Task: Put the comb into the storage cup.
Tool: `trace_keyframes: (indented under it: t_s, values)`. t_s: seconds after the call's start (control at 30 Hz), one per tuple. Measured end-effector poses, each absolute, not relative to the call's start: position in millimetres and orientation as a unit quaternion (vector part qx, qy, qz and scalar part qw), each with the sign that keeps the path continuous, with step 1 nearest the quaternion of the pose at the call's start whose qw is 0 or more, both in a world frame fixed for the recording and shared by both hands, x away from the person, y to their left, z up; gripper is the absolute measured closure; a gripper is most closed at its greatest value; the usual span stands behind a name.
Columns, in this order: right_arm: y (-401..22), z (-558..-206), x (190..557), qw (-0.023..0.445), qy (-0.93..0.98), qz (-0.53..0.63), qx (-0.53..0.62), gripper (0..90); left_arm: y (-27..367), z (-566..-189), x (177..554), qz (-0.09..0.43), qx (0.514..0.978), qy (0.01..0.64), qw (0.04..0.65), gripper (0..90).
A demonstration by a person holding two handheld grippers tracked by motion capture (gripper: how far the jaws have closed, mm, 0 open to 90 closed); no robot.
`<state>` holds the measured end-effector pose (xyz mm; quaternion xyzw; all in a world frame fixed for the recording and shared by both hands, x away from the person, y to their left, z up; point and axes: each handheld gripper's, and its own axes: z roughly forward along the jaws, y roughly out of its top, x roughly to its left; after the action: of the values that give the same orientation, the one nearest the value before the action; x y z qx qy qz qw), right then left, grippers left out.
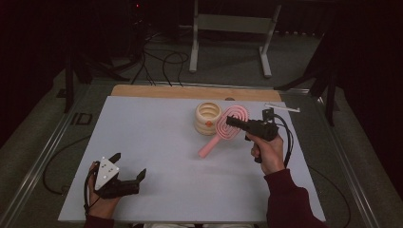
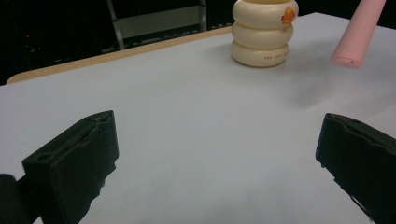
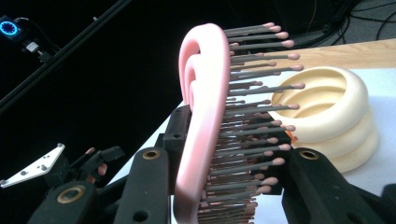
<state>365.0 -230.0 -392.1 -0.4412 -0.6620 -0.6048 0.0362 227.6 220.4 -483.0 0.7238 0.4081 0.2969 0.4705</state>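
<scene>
Hovering pink hairbrush beside cream holder

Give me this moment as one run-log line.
right gripper: shut on pink hairbrush, lifted beside cream ribbed cup | left gripper: open, nothing between jaws, low over table

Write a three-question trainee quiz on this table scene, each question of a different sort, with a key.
1. True or false: the right tongs are shut on the head of the pink spiral plastic hairbrush.
2. What stands beside the hairbrush head? A) a blue metal bowl B) a cream ribbed ring-shaped holder C) a green glass bottle
3. Fill in: the left tongs rest open over the pale ______, holding nothing.

Key: 1 true; 2 B; 3 tabletop
</scene>
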Motion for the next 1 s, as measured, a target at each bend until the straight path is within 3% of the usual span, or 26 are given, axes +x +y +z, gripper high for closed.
trace_keyframes:
  t_s: [1.0]
  values:
    - [-238.8, -373.7, 380.8, 0.013, -0.666, -0.598, -0.445, 64.2, 220.2, -483.2, 228.0, 0.296, 0.724, 0.408, 0.47, 0.0]
